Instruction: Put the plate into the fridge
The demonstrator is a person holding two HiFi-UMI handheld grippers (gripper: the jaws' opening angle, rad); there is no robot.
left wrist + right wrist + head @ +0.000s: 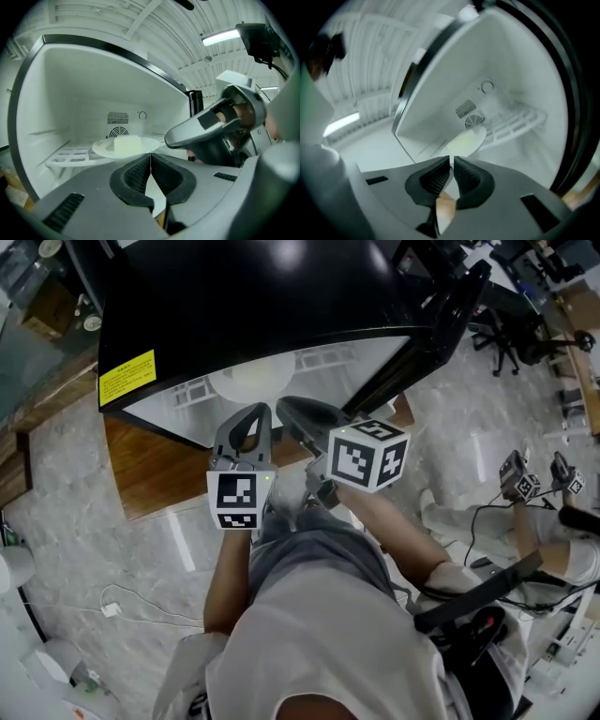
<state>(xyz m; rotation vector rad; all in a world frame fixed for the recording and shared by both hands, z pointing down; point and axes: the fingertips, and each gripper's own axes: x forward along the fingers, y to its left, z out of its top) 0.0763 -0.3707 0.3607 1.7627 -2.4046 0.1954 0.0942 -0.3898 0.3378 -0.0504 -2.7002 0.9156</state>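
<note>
A white plate (108, 148) with a pale block (127, 144) on it rests on the white wire shelf (65, 158) inside the open black fridge (281, 296). From the head view the plate (255, 379) lies just past both grippers. My left gripper (150, 155) is shut with nothing in it, its tips just short of the plate's near rim. My right gripper (451, 161) stands beside it, jaws parted by a narrow slit with nothing between them; the plate (468, 140) lies ahead of it. In the head view the left gripper (253, 411) and right gripper (286, 407) are at the fridge opening.
The fridge stands on a wooden board (150, 465) and bears a yellow label (127, 378). Its door (441, 324) is swung open at the right. Another person holding grippers (520, 479) is at the far right. A cable (112, 606) lies on the marble floor.
</note>
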